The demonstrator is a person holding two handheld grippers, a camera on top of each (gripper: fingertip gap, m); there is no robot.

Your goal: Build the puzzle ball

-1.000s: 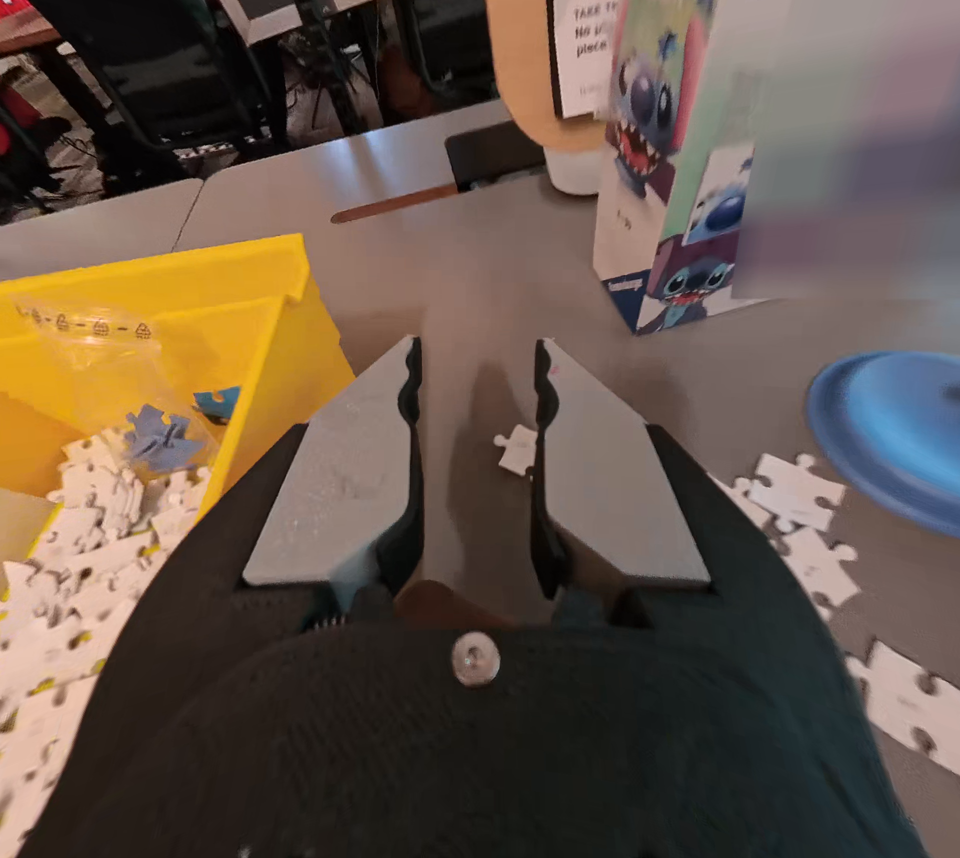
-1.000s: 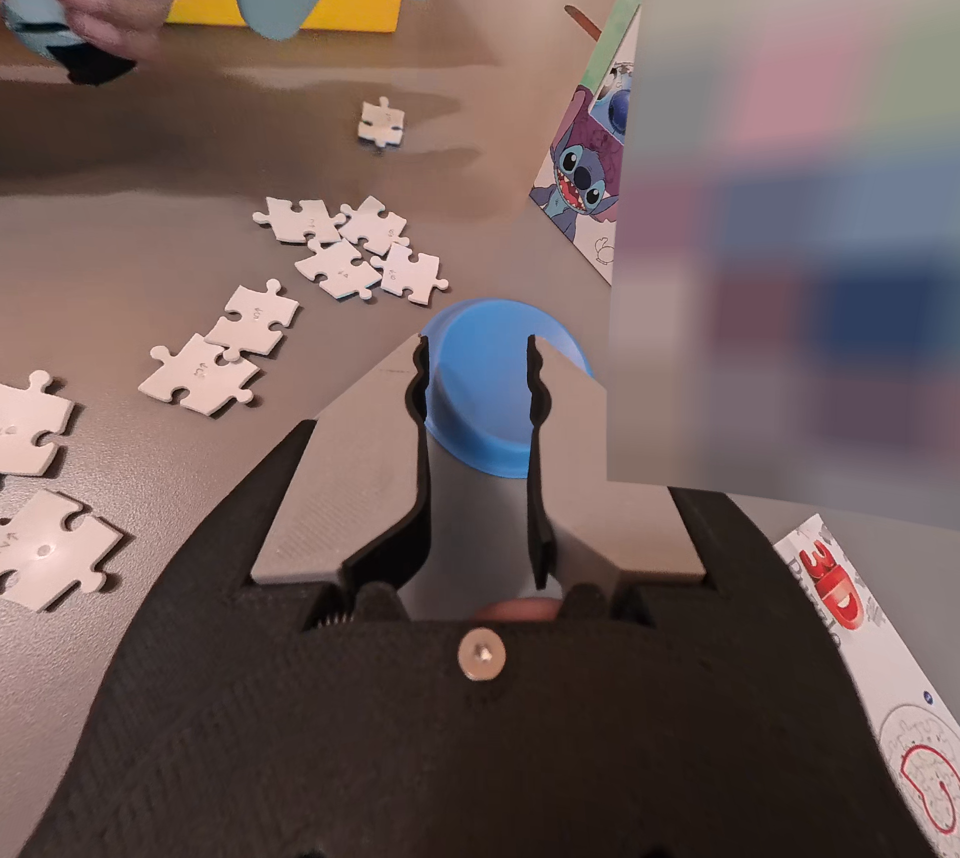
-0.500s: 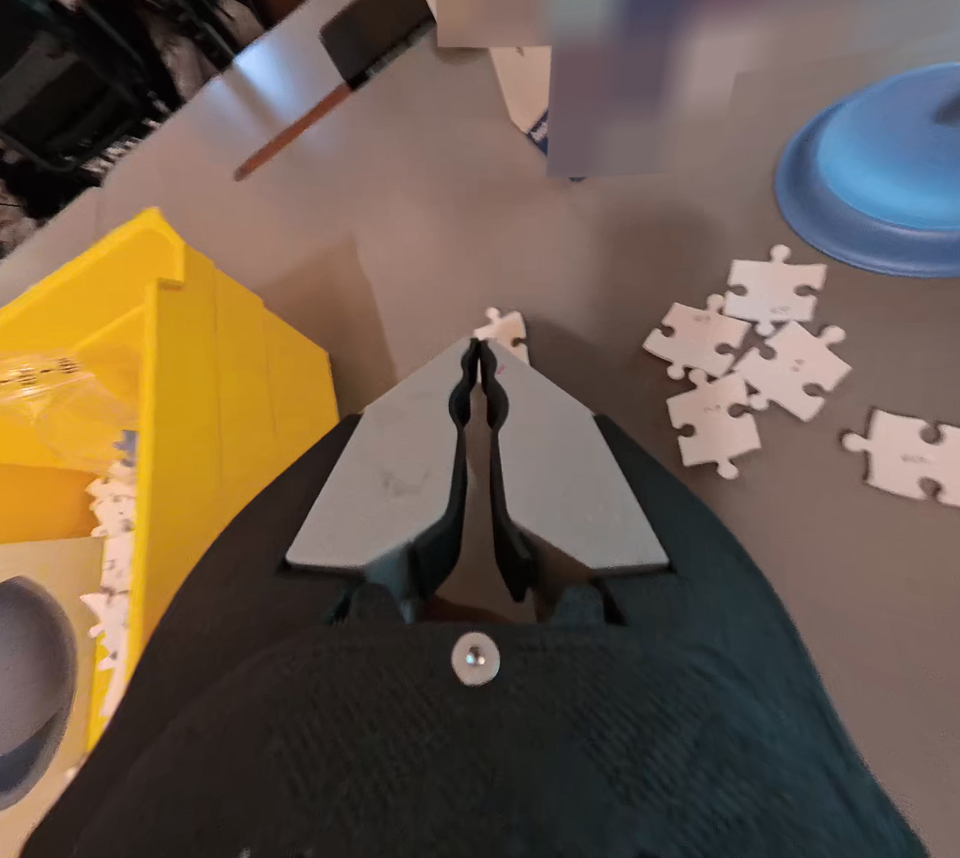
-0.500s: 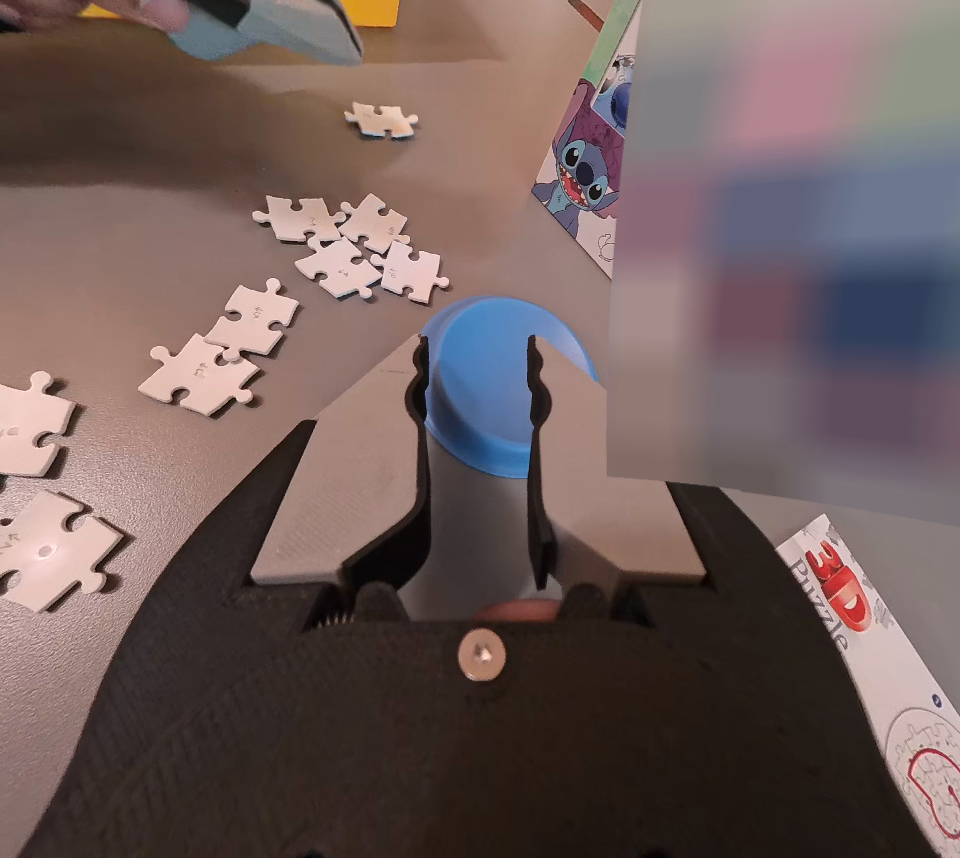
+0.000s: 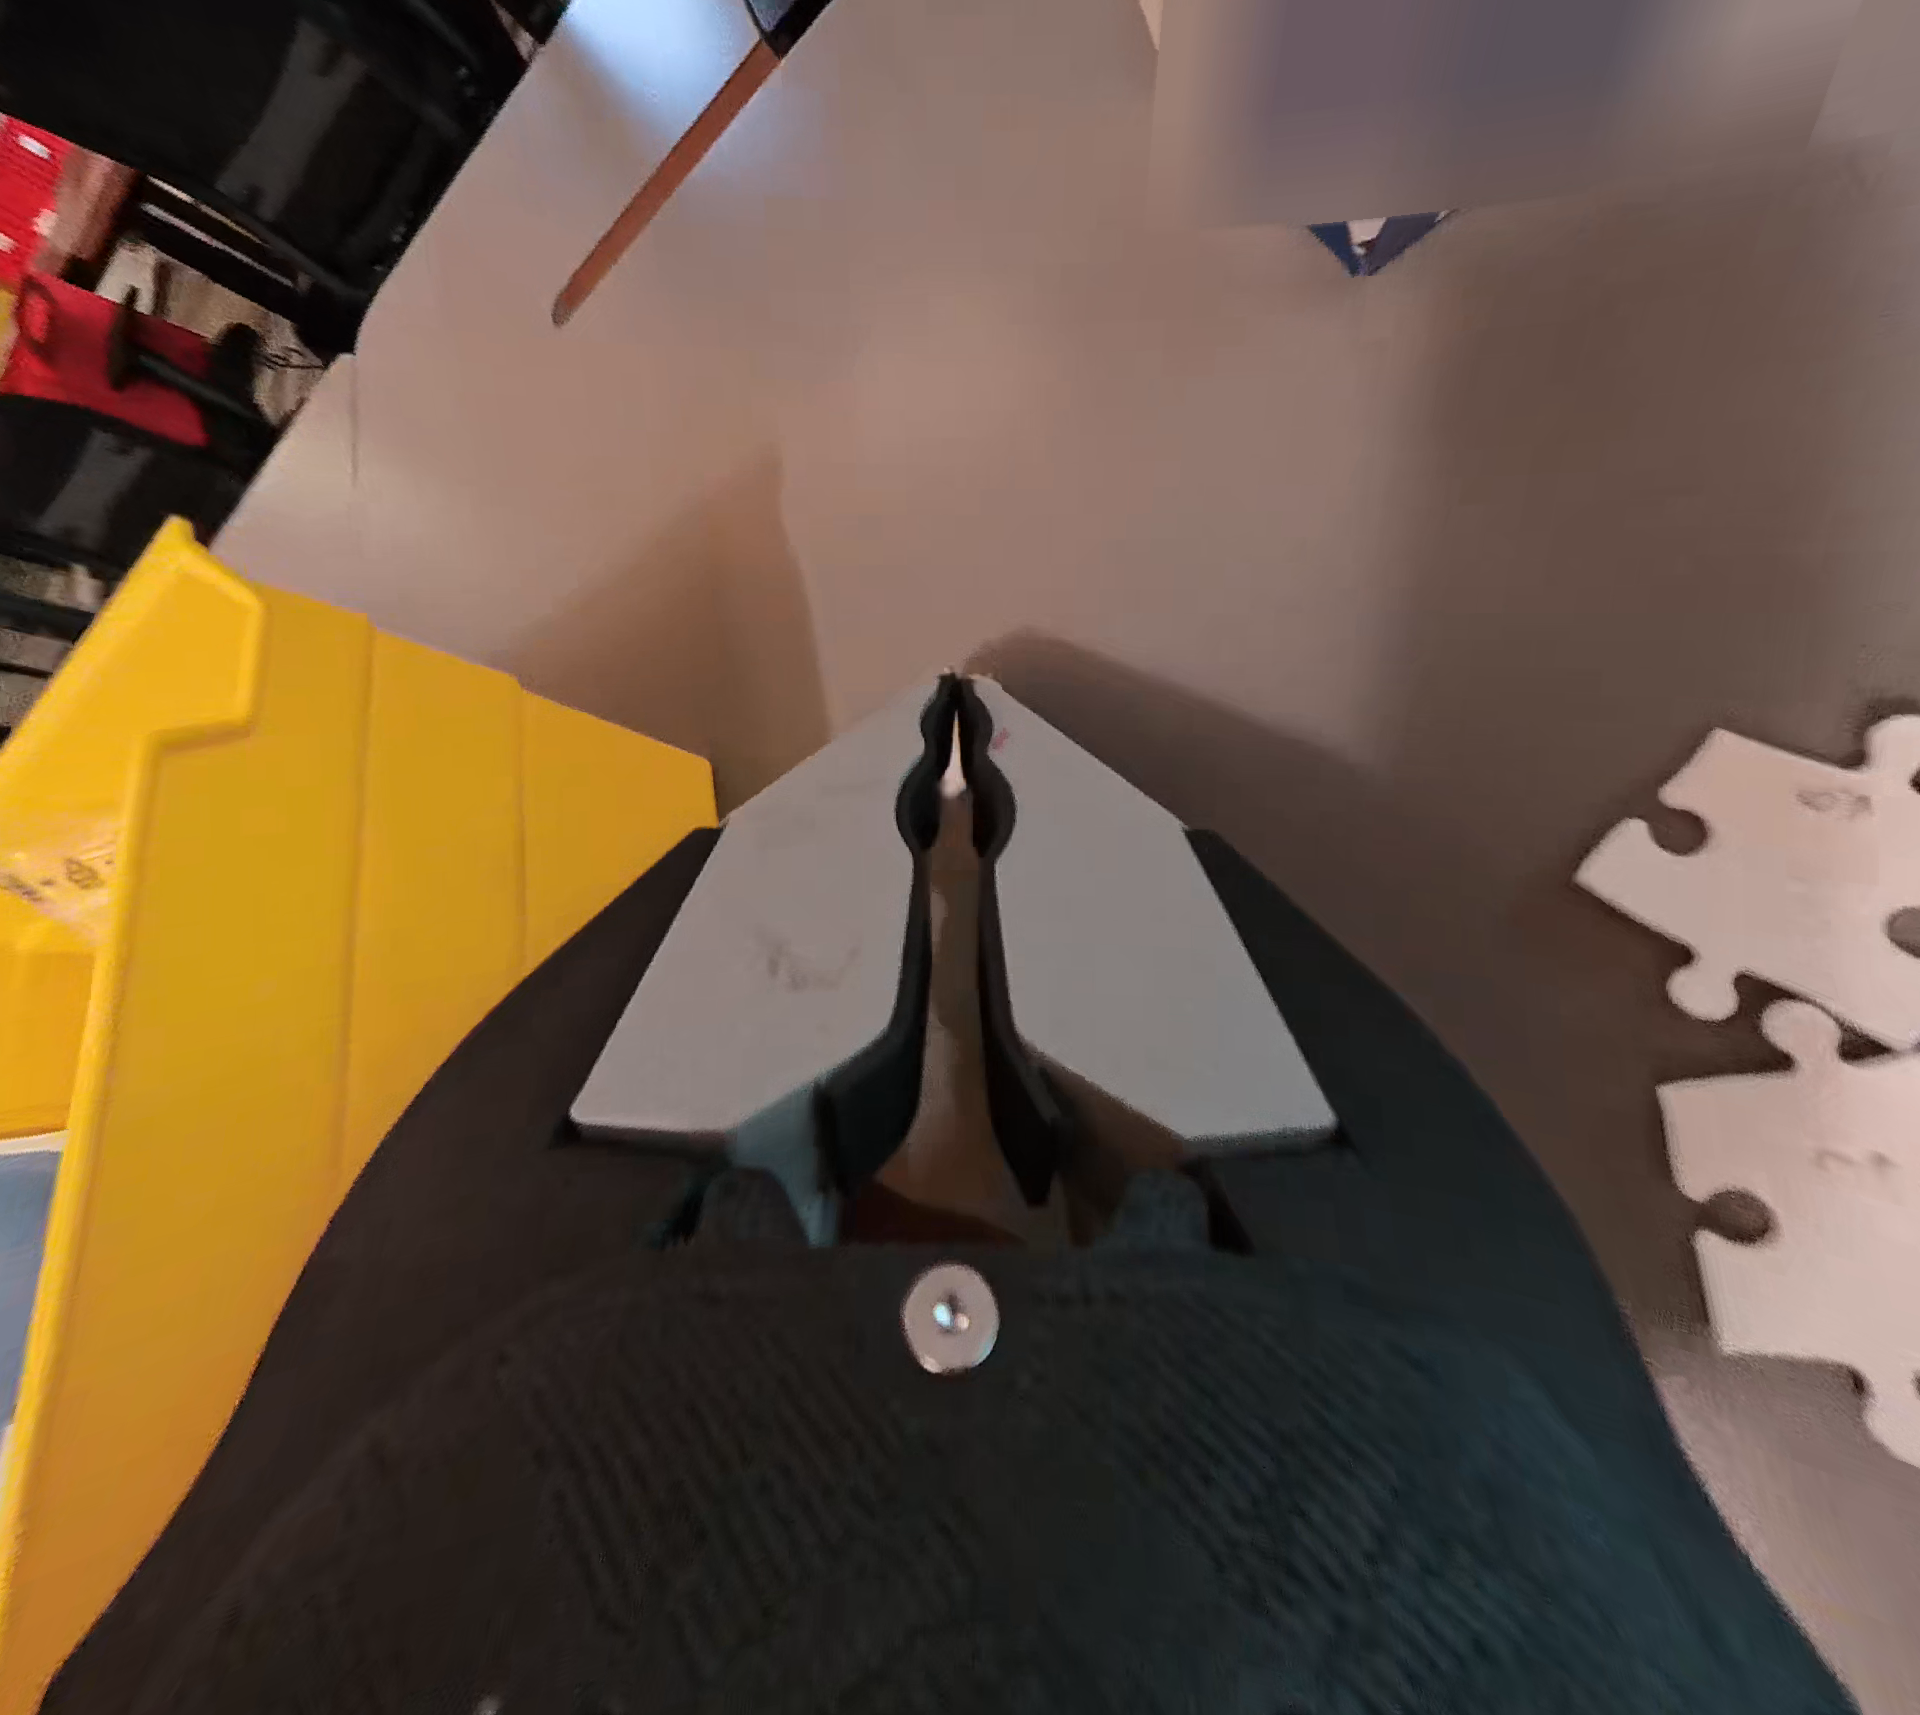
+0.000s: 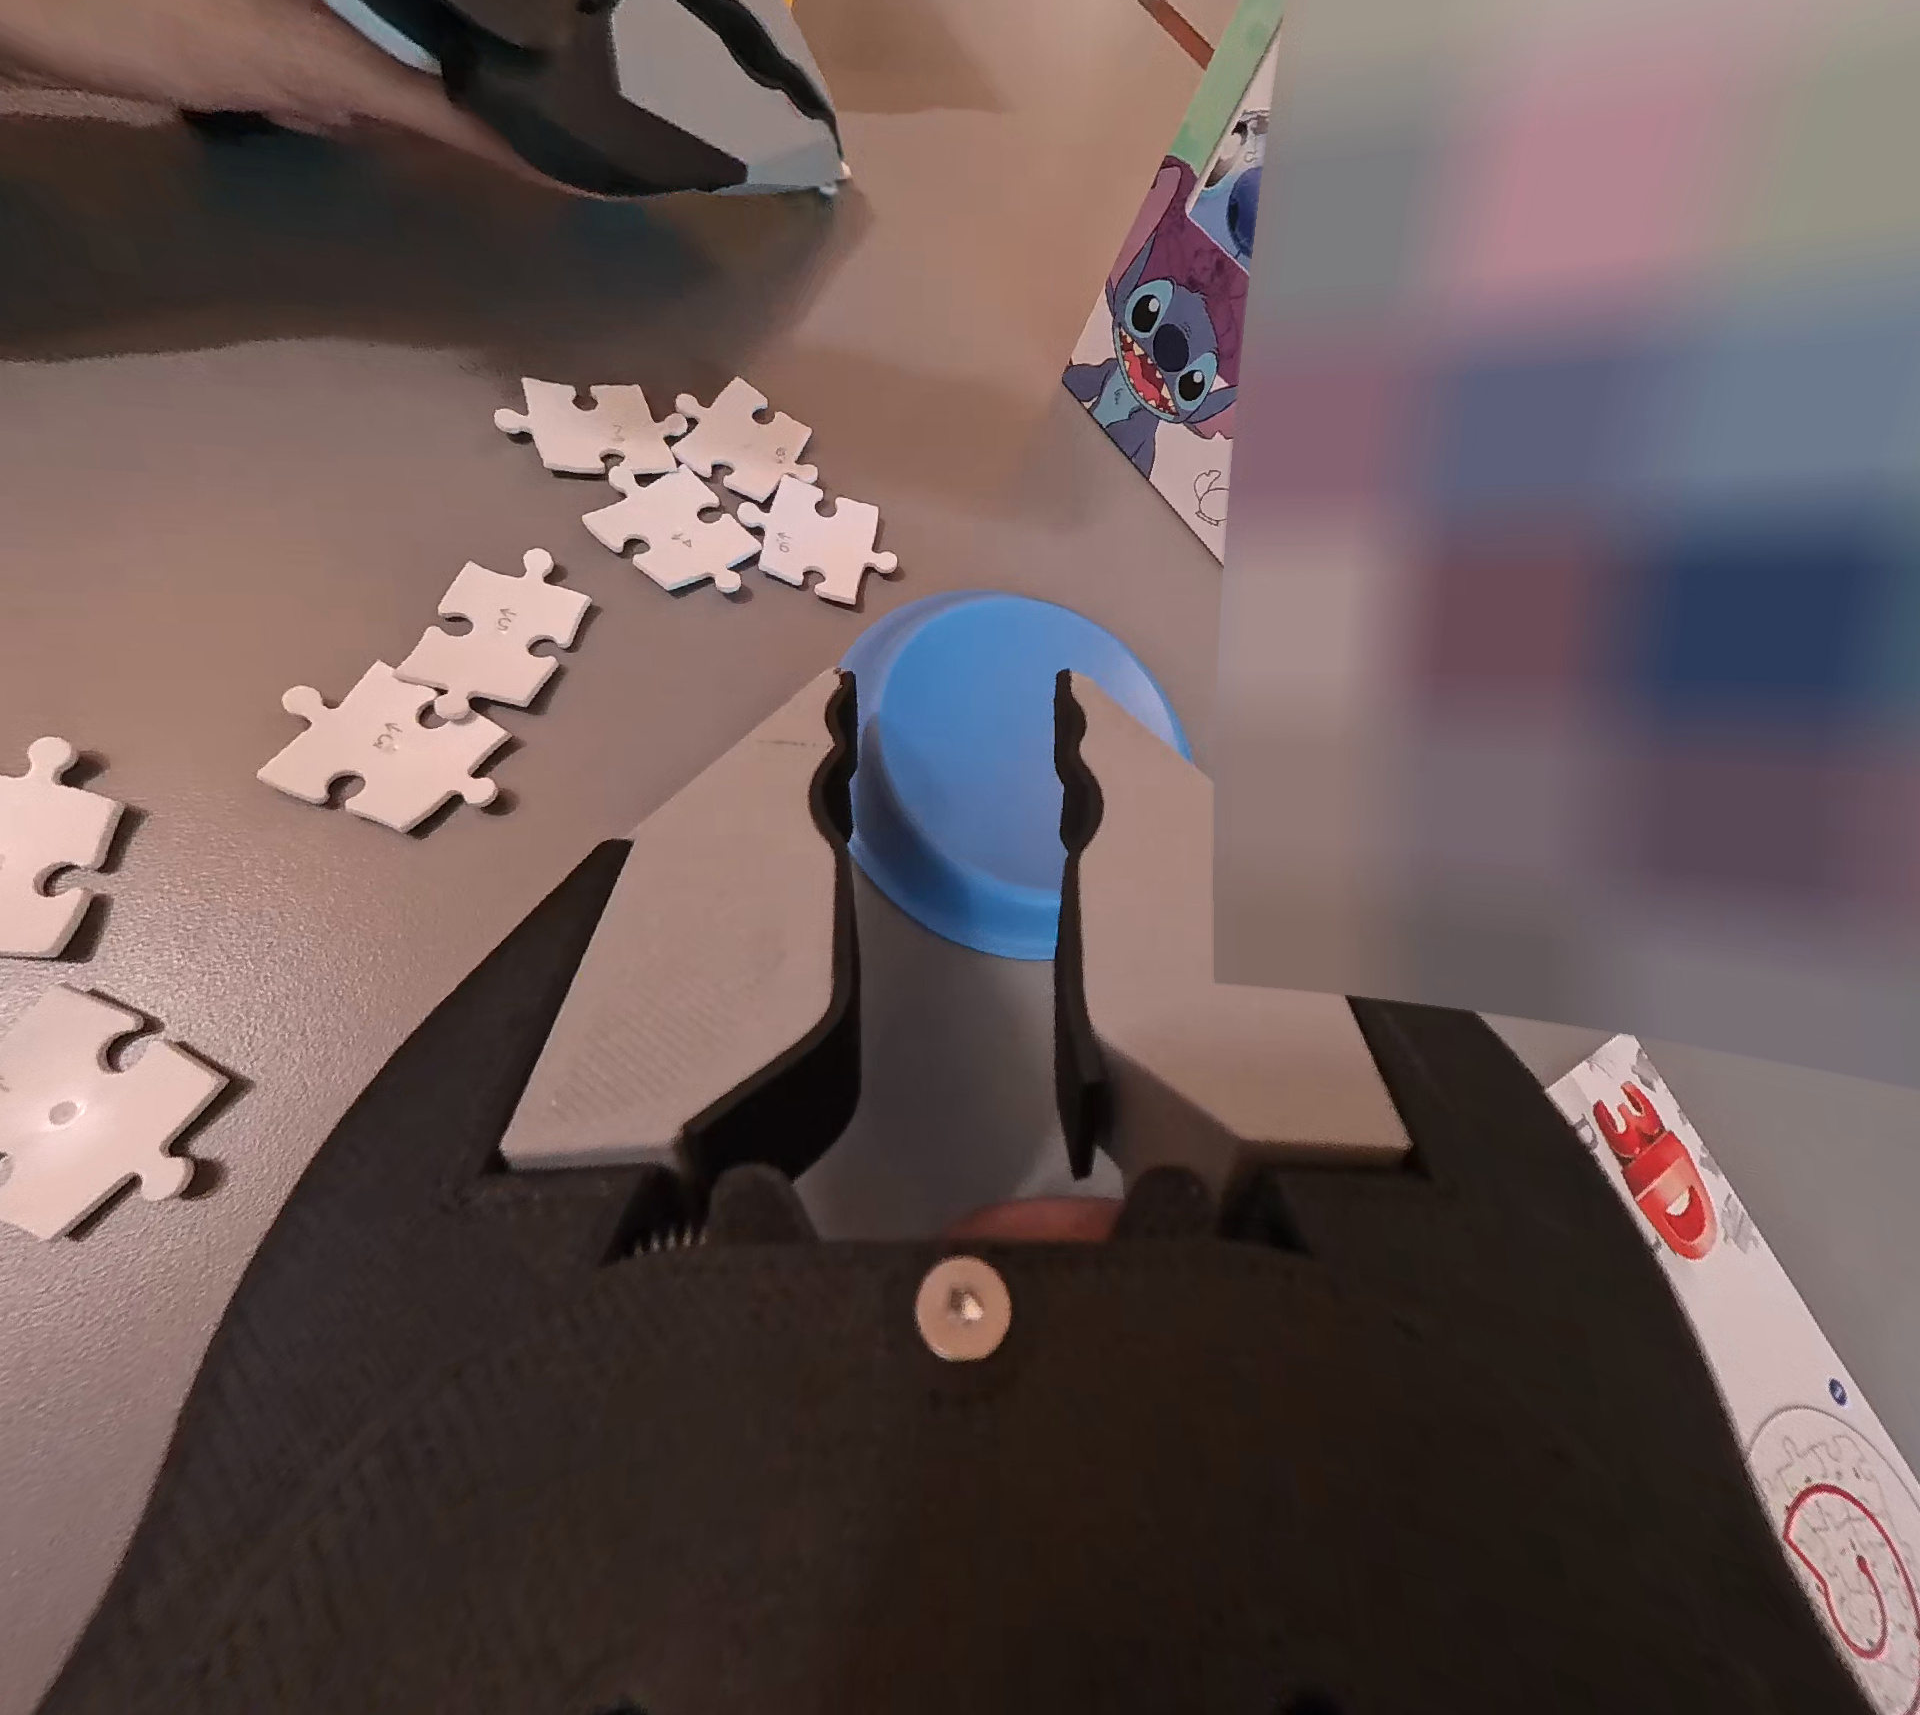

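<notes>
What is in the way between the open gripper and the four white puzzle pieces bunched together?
Nothing visible. The right gripper hangs open over the blue round stand, and the four bunched puzzle pieces lie ahead to its left across bare table. The left gripper is farther back, beyond them.

the table (image 6: pixel 260 439) is plain grey-brown. the puzzle pieces (image 6: pixel 675 527) lying on it show white backs with small dark marks. the round stand (image 6: pixel 966 792) is solid bright blue. the bin (image 5: pixel 312 834) is vivid yellow. the box (image 6: pixel 1164 377) carries a blue cartoon creature with big dark eyes on purple, under a pale green band. the leaflet (image 6: pixel 1745 1333) is white with red lettering and a red outline. both the left gripper (image 5: pixel 954 699) and right gripper (image 6: pixel 954 709) have pale grey fingers with black inner edges on textured black bodies.
</notes>
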